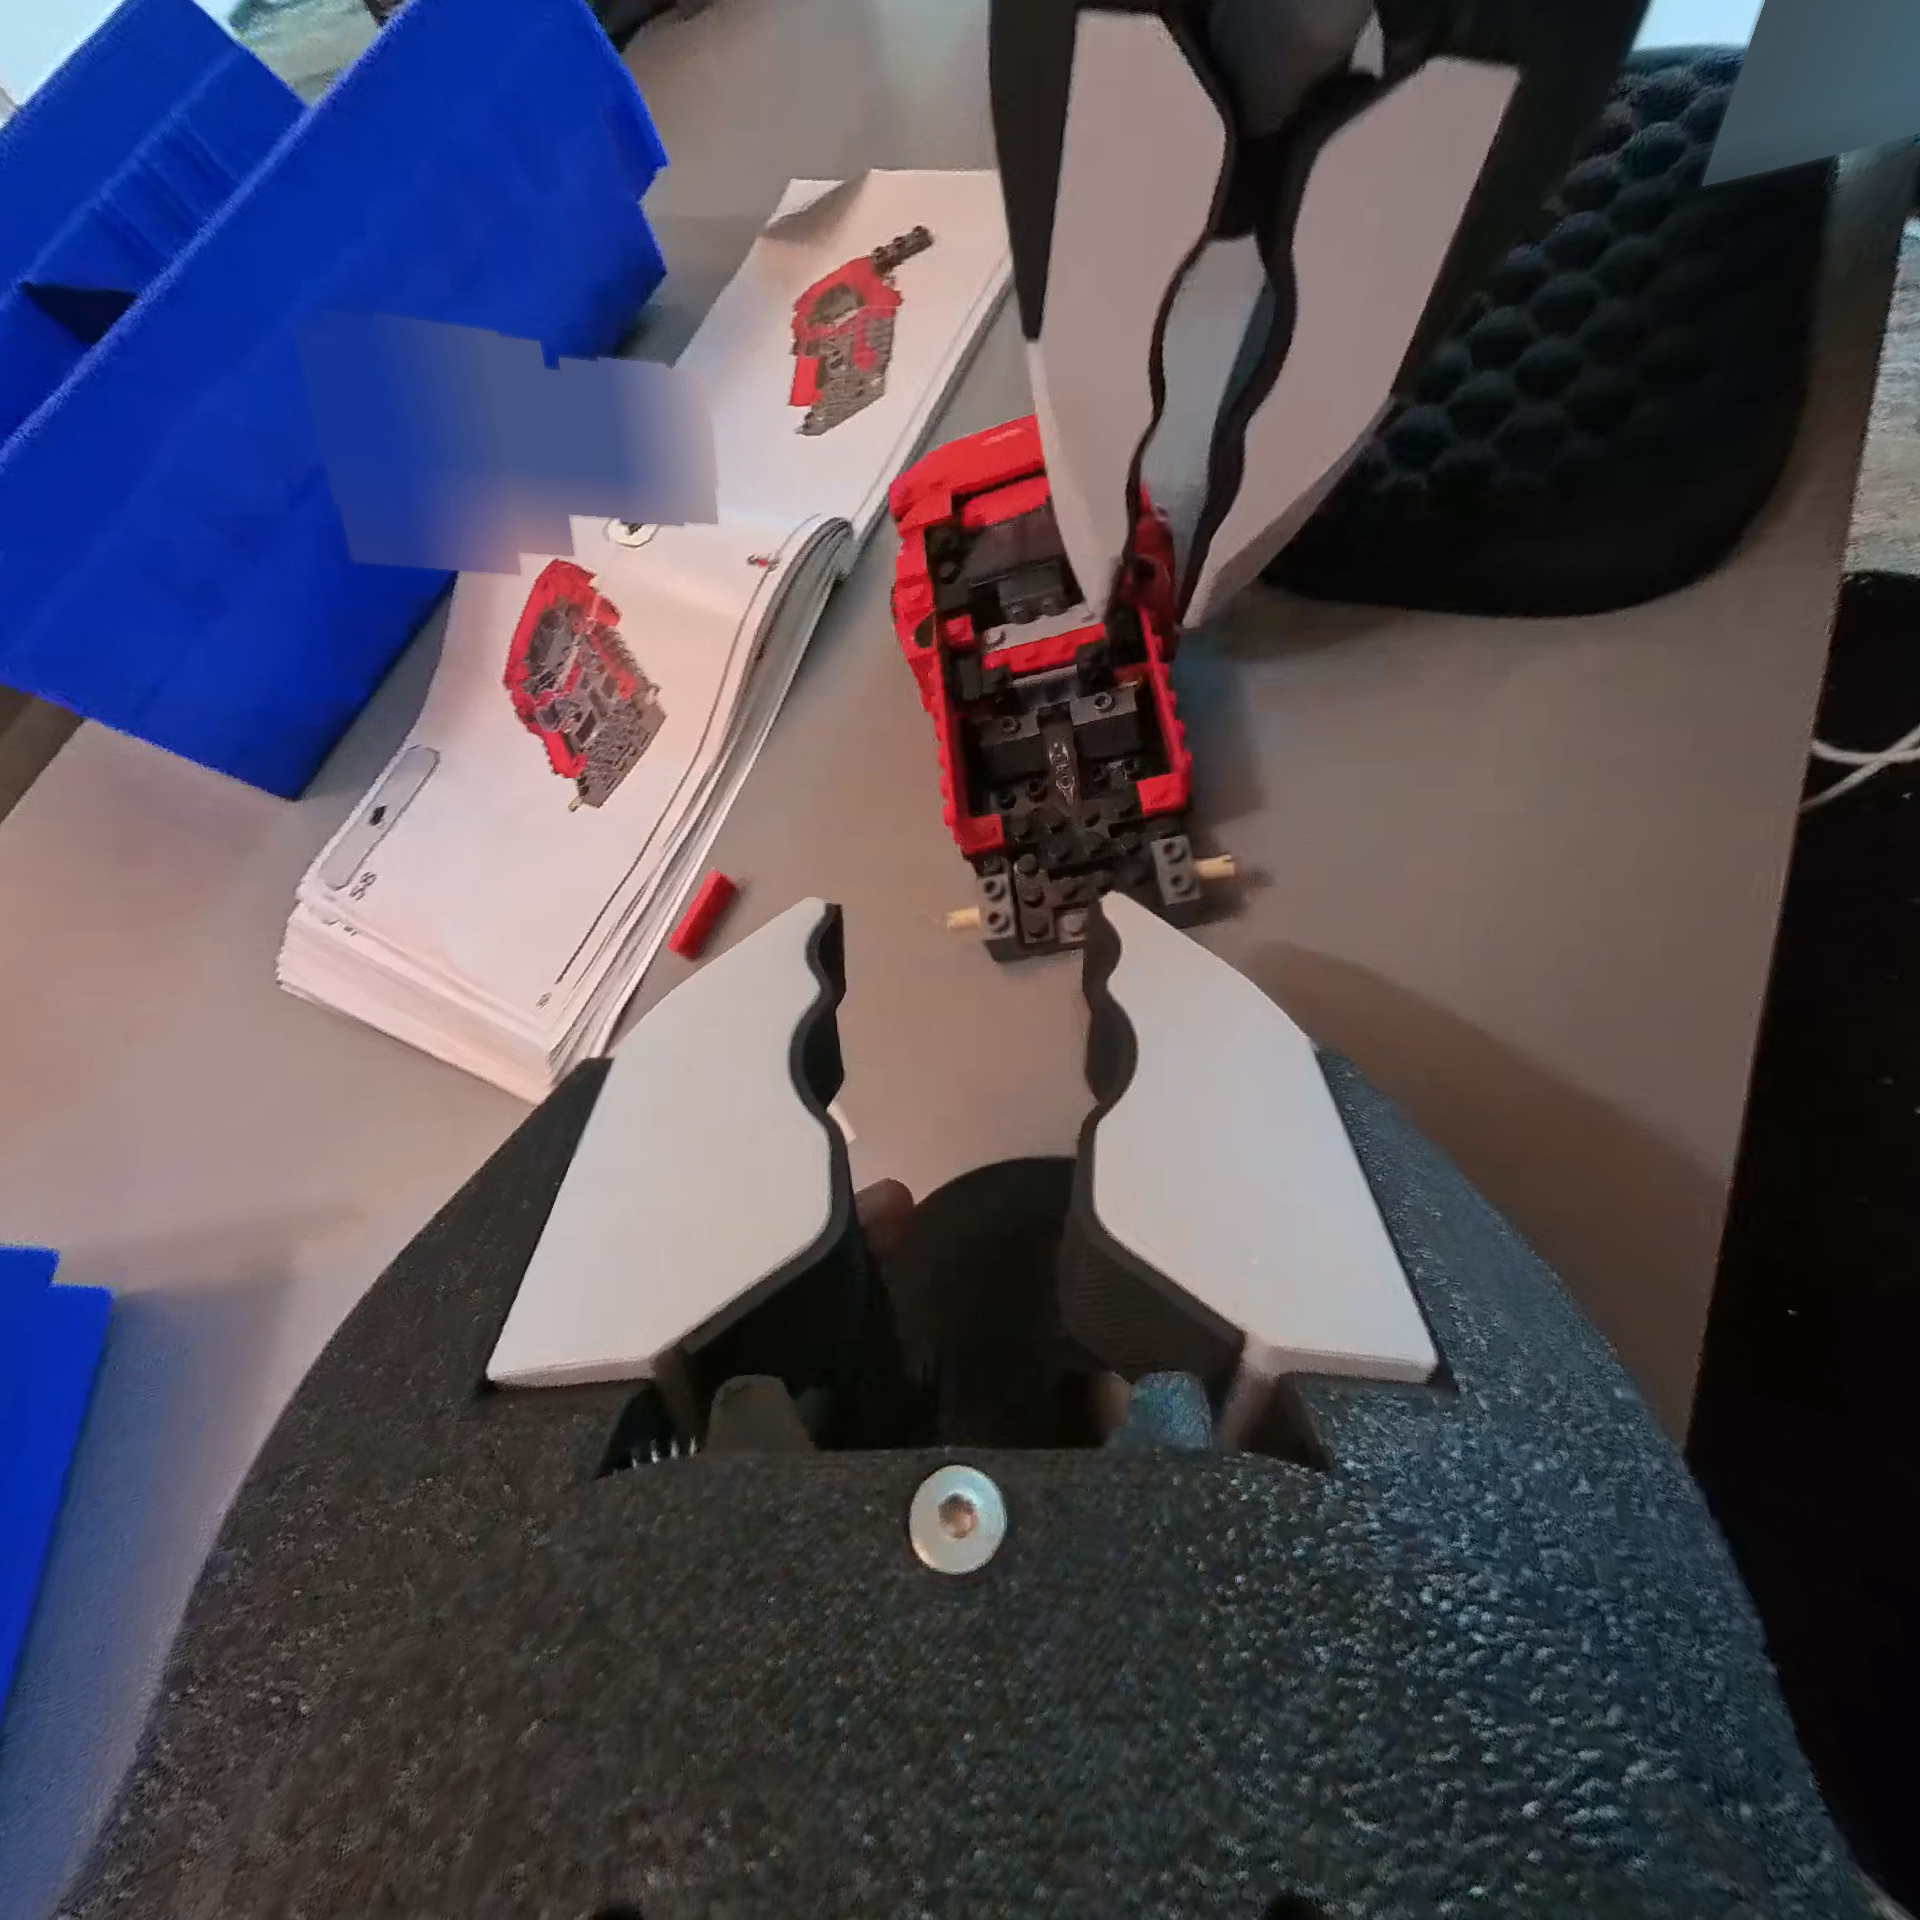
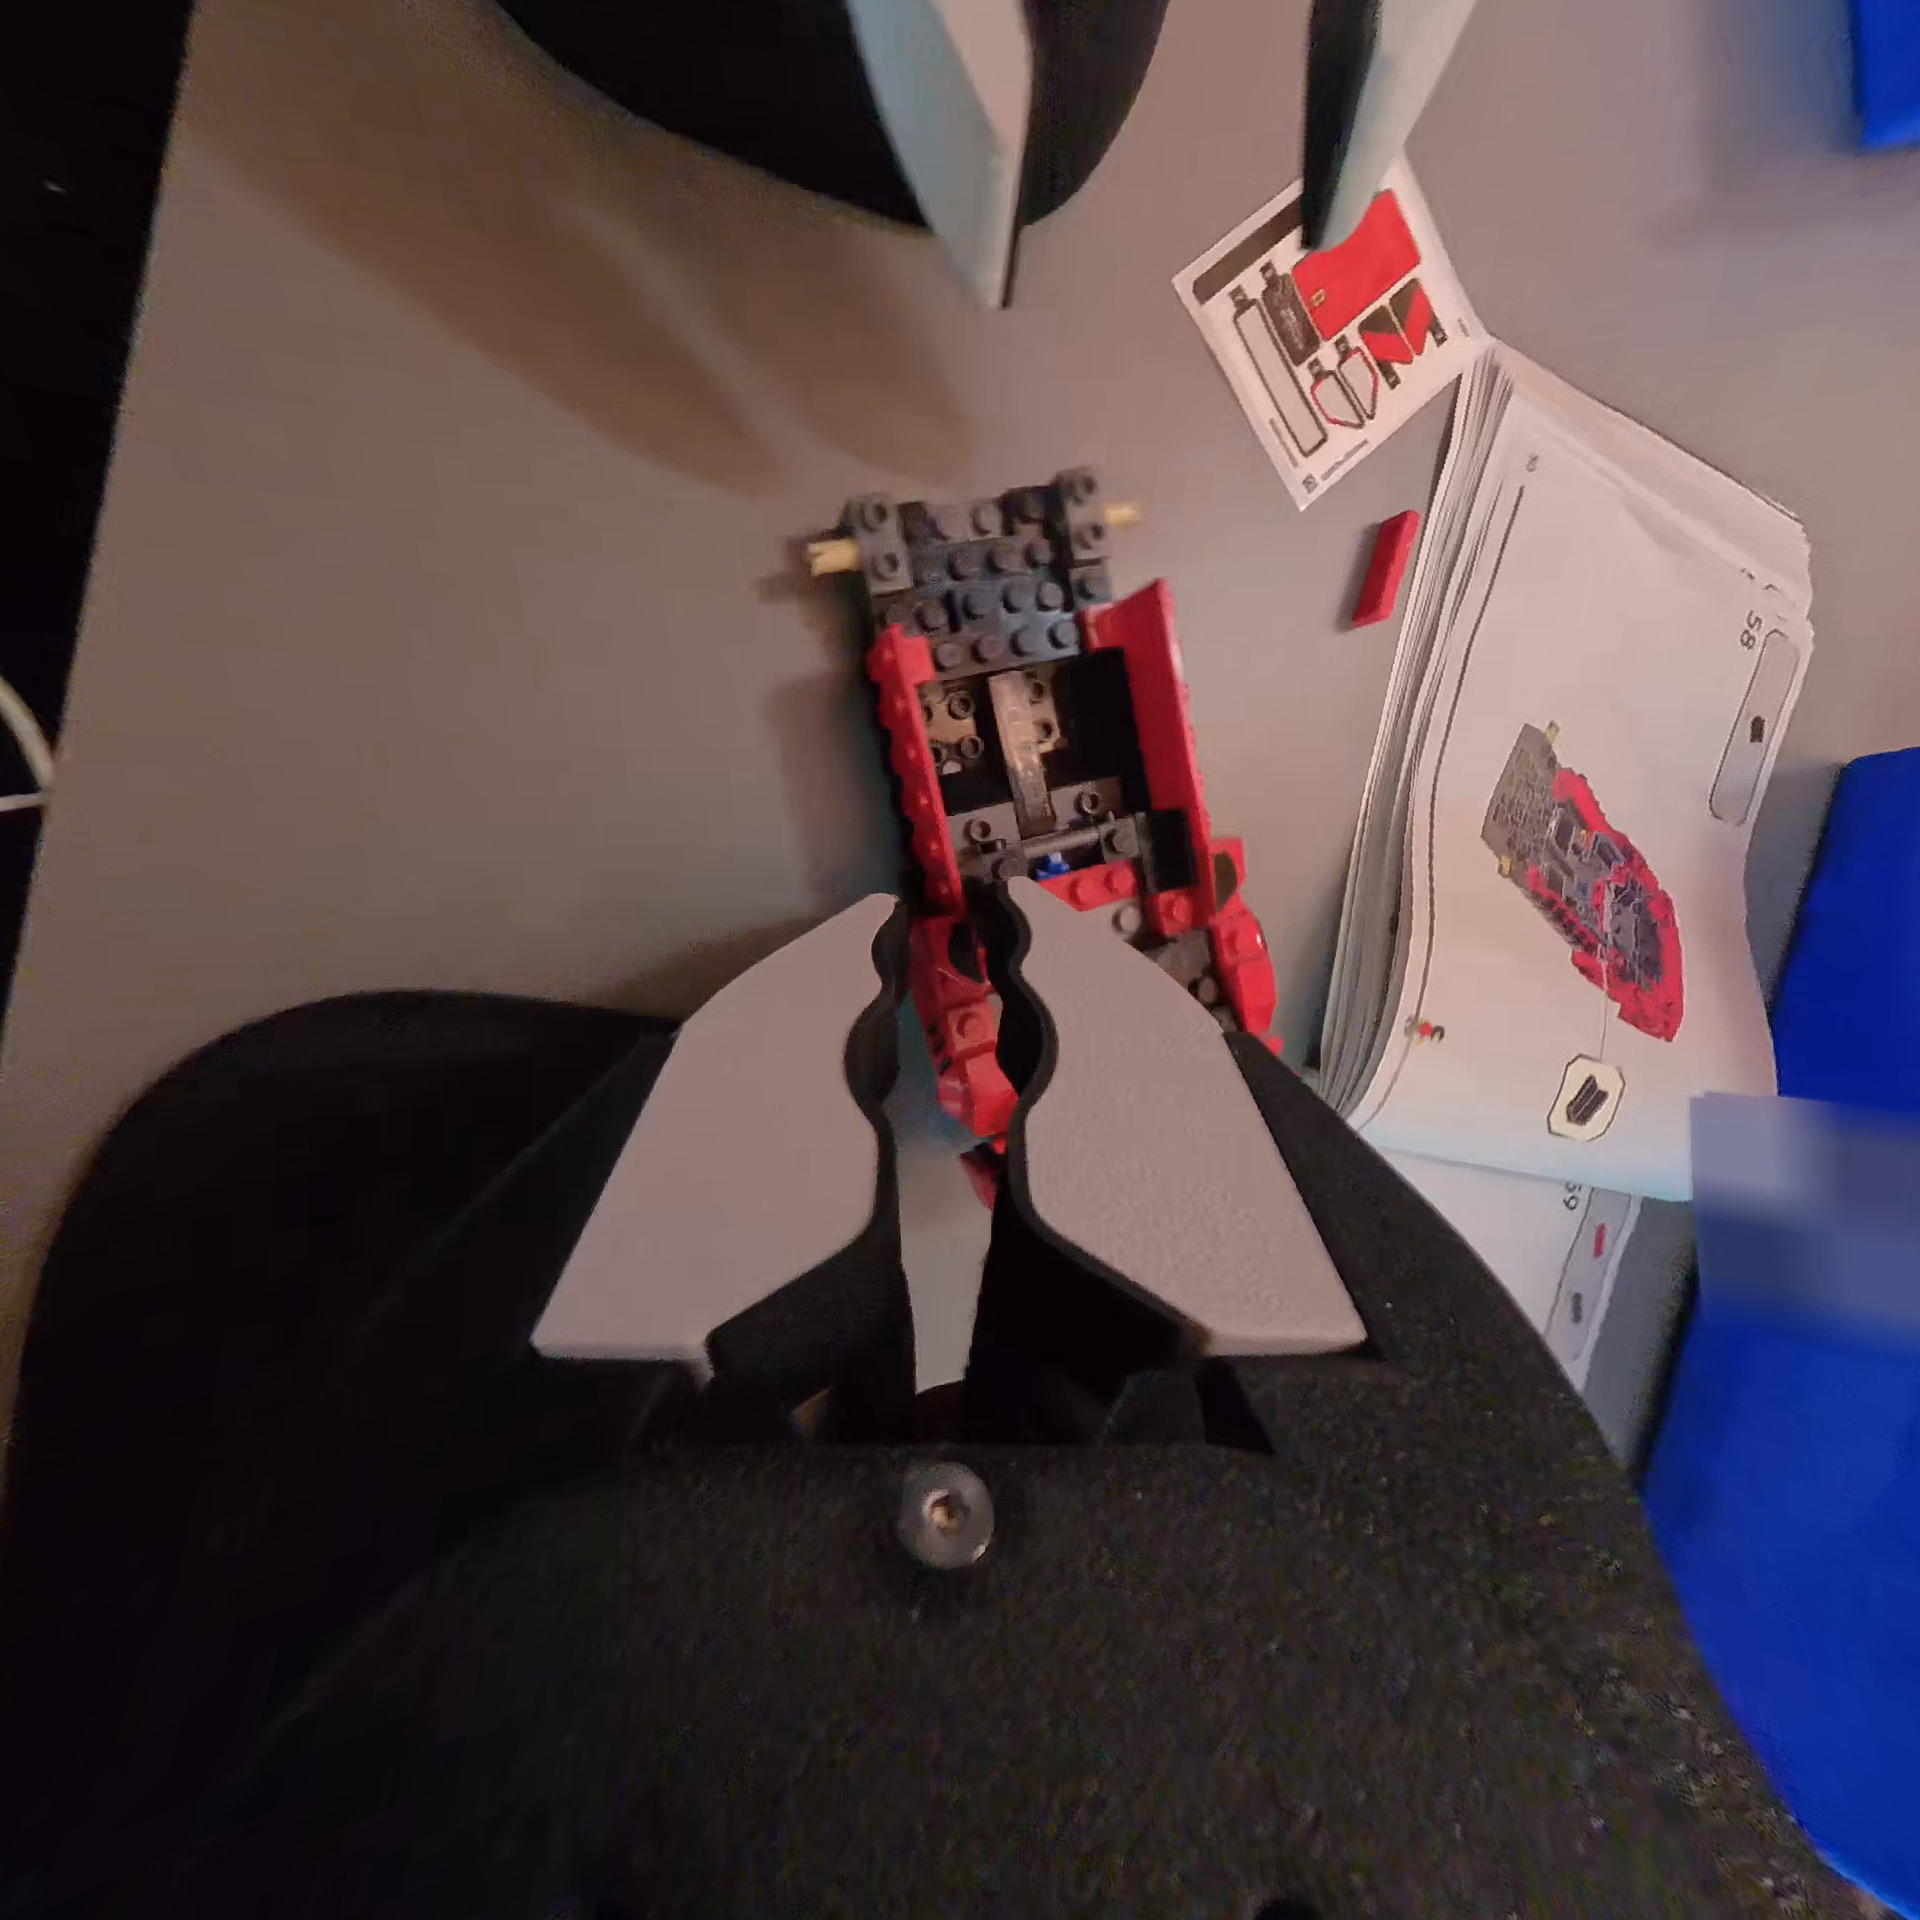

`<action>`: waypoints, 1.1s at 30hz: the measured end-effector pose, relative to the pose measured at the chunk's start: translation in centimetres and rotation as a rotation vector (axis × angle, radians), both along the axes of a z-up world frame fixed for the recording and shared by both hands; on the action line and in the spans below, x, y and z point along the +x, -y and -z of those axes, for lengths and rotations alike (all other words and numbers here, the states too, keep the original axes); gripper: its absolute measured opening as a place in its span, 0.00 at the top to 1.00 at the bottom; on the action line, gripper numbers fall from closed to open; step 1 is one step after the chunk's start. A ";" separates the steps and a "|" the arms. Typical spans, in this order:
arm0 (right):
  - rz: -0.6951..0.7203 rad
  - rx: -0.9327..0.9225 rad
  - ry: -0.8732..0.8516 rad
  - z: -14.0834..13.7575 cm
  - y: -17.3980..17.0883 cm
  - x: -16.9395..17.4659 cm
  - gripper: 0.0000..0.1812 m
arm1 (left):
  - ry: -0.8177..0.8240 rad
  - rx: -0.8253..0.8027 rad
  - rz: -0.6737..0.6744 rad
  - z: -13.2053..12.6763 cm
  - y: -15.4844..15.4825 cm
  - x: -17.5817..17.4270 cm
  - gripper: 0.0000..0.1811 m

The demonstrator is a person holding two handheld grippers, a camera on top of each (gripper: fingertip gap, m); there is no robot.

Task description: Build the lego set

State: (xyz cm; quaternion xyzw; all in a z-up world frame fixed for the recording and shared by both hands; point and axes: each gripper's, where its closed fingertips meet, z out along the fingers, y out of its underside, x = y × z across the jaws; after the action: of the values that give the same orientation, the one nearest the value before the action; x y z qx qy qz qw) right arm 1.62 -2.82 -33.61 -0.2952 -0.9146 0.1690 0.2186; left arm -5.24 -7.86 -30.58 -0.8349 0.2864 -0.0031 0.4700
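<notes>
A partly built red and black lego car stands on the grey table; it also shows in the right wrist view. My right gripper is shut on the car's red side wall at its near end. In the left wrist view it comes down from above onto the car's far end. My left gripper is open and empty, just short of the car's dark grey end with tan axle pins. It shows open at the top of the right wrist view. A loose red tile lies beside the booklet.
An open instruction booklet lies left of the car, also in the right wrist view. A sticker sheet lies beyond it. Blue bins stand at the left. A black honeycomb cushion lies behind the car. The table's edge runs close on the right. My hands' fingertips stand some 10 cm from each other. Between my left fingertips and the loose red tile there is roughly 8 cm. It turns up in the right wrist view as well.
</notes>
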 end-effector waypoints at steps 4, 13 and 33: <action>0.021 -0.186 -0.035 -2.2 -0.6 1.0 0.76 | 0.040 -0.031 0.032 0.5 -0.6 1.6 0.67; 0.005 -0.250 0.024 -0.4 -5.1 1.0 0.51 | 0.091 -0.145 0.055 2.1 -1.5 4.4 0.56; -0.044 -0.446 -0.026 1.1 -3.5 -0.7 0.54 | 0.174 -0.216 0.101 2.5 -1.4 4.8 0.60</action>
State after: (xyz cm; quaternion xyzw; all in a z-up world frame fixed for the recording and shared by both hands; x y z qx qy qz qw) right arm 0.95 0.65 -34.76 -0.3141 -0.8579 0.3754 0.1562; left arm -0.46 -6.49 -33.11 -0.8616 0.2843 -0.1301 0.3999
